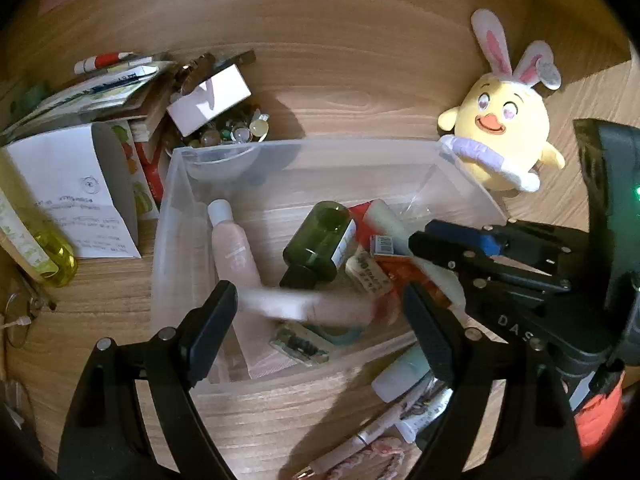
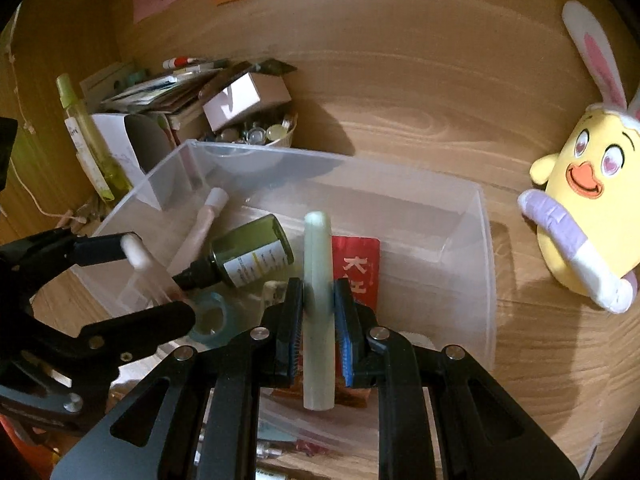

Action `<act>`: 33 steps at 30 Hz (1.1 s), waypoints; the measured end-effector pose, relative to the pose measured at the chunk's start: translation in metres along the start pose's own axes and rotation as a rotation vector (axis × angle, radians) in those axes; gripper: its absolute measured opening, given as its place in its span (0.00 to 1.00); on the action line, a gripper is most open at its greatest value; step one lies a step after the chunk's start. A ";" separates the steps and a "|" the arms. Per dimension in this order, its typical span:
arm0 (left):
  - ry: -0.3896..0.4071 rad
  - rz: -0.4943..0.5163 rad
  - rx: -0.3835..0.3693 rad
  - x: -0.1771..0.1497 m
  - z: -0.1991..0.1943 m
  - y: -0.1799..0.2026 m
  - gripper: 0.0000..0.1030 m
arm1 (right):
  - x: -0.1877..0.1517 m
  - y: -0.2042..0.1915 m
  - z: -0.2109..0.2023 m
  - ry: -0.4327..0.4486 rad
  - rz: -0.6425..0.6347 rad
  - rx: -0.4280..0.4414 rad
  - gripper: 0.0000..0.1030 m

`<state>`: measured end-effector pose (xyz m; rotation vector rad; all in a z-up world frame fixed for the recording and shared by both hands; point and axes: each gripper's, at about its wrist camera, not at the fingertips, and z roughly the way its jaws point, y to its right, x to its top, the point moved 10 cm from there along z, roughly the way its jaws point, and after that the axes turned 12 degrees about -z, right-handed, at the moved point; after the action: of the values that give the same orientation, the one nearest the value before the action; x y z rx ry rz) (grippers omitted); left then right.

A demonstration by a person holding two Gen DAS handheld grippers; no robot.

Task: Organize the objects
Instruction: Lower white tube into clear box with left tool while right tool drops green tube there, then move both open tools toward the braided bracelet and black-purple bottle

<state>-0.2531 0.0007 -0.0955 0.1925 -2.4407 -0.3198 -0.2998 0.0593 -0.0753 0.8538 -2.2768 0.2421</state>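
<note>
Right wrist view: our right claw (image 2: 318, 300) pinches a pale green tube (image 2: 317, 264) at lower centre, held over the clear plastic bin (image 2: 486, 264) on the wooden desk (image 2: 400, 92). In the bin lie a dark green bottle (image 2: 252, 258), a pink bottle (image 2: 204, 220) and a red packet (image 2: 358, 268). At left, our left claw (image 2: 160, 280) is spread wide, with a blurred white tube (image 2: 138, 256) at its upper finger; whether it grips, we cannot tell. A yellow plush chick (image 2: 580, 216) sits at right.
</note>
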 end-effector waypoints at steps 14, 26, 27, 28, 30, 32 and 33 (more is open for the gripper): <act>0.078 0.045 -0.001 -0.026 -0.058 -0.001 0.93 | -0.014 -0.010 -0.079 0.136 -0.018 -0.003 0.52; -0.070 0.084 0.026 -0.124 -0.051 -0.016 0.93 | -0.096 -0.054 -0.073 0.008 -0.164 0.087 0.58; -0.083 0.086 0.028 -0.130 -0.048 -0.016 0.93 | -0.099 -0.057 -0.068 -0.005 -0.178 0.088 0.58; -0.101 0.082 0.026 -0.136 -0.045 -0.017 0.93 | -0.102 -0.059 -0.064 -0.017 -0.189 0.093 0.58; -0.132 0.068 0.011 -0.143 -0.040 -0.016 0.93 | -0.104 -0.065 -0.056 -0.032 -0.209 0.105 0.58; -0.154 0.054 -0.006 -0.148 -0.036 -0.015 0.93 | -0.104 -0.066 -0.054 -0.032 -0.222 0.084 0.58; -0.151 0.056 -0.007 -0.148 -0.036 -0.014 0.93 | -0.105 -0.065 -0.052 -0.037 -0.230 0.068 0.58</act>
<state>-0.1152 0.0129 -0.1608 0.0995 -2.5883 -0.3279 -0.1726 0.0830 -0.1094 1.1546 -2.1904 0.2016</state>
